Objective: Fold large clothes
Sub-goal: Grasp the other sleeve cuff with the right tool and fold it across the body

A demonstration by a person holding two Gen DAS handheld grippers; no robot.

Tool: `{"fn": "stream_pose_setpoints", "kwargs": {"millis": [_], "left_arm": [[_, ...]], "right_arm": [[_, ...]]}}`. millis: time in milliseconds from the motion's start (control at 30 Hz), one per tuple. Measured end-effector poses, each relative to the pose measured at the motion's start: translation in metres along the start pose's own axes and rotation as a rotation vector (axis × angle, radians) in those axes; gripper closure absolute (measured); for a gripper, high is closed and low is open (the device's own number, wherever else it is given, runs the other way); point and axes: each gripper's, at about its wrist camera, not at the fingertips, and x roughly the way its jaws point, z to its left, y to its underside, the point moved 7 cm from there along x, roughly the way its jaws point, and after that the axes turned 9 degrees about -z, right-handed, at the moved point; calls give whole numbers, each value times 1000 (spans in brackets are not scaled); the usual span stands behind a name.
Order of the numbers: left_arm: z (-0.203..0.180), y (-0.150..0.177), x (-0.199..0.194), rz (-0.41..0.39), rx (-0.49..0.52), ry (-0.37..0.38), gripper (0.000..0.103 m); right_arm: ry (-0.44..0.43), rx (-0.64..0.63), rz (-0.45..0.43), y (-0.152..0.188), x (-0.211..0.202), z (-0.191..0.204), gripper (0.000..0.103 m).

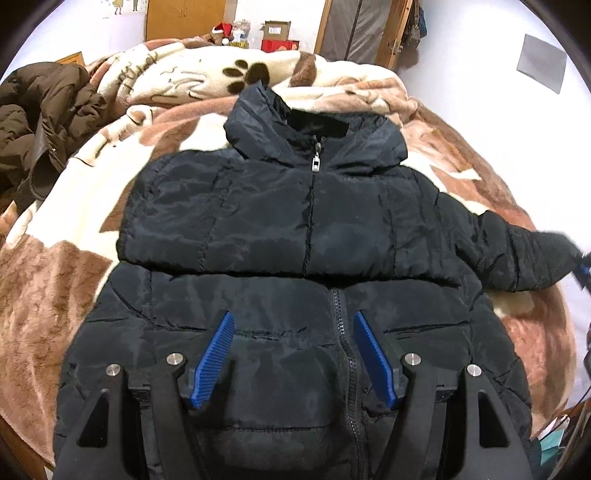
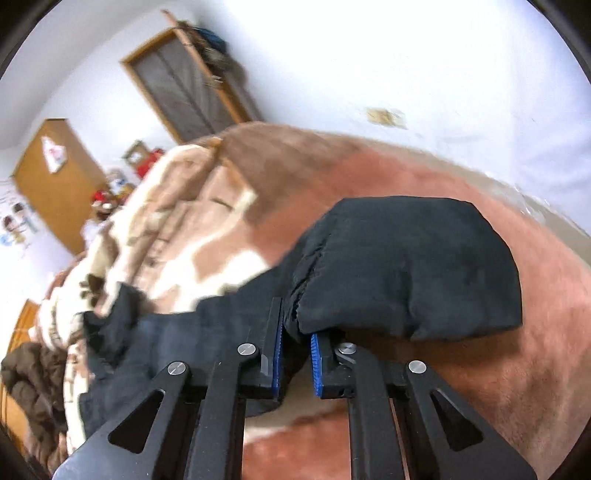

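Observation:
A black puffer jacket (image 1: 280,229) lies front up on the bed, zipped, hood at the far end. Its left sleeve is folded across the chest. My left gripper (image 1: 293,321) is open, hovering over the jacket's lower front beside the zipper. My right gripper (image 2: 297,328) is shut on the cuff end of the jacket's right sleeve (image 2: 406,269) and holds it above the blanket. In the left wrist view the right sleeve (image 1: 524,254) stretches out to the right, with the right gripper (image 1: 583,269) just visible at the edge.
A brown and cream fleece blanket (image 1: 55,288) covers the bed. A brown coat (image 1: 40,122) lies heaped at the far left. Boxes and toys (image 1: 258,35) sit past the bed's head. A wooden door and a wardrobe stand at the back wall.

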Motion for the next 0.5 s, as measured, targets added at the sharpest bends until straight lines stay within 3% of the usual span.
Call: {"fn": "stream_pose_setpoints", "kwargs": {"millis": [267, 500], "left_arm": [[24, -19, -19, -54, -16, -25, 34], [58, -32, -24, -90, -56, -62, 34]], "right_arm": [[-237, -154, -7, -5, -34, 132, 91], [-405, -297, 90, 50, -25, 243, 91]]}}
